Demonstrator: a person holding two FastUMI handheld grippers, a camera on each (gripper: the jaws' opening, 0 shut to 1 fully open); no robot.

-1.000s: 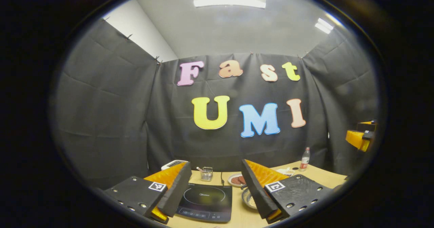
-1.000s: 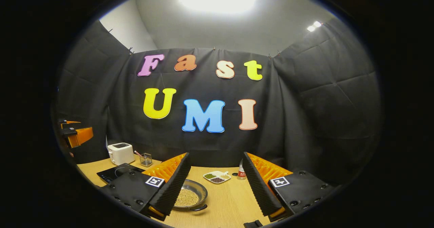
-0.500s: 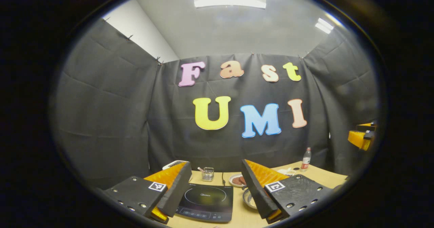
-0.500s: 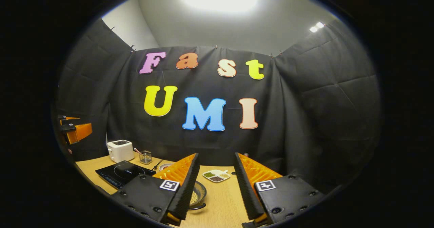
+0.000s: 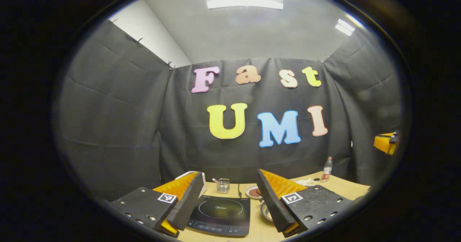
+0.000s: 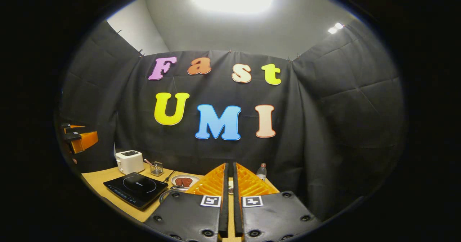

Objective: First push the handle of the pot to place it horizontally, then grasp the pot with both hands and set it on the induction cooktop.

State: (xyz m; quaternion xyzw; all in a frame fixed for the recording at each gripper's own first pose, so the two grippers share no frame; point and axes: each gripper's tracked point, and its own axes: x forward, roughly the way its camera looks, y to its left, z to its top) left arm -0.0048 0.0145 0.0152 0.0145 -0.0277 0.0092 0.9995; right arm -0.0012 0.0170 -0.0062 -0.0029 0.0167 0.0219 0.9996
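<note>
Fingers of my right gripper sit nearly closed with only a thin slit between them, gripping nothing; my left gripper is spread wide and empty. Just beyond them the pot rests on the table, beside the induction cooktop, its contents hidden from me. Farther back I see a plate holding brown pieces, a wire basket, a toaster and a bottle.
</note>
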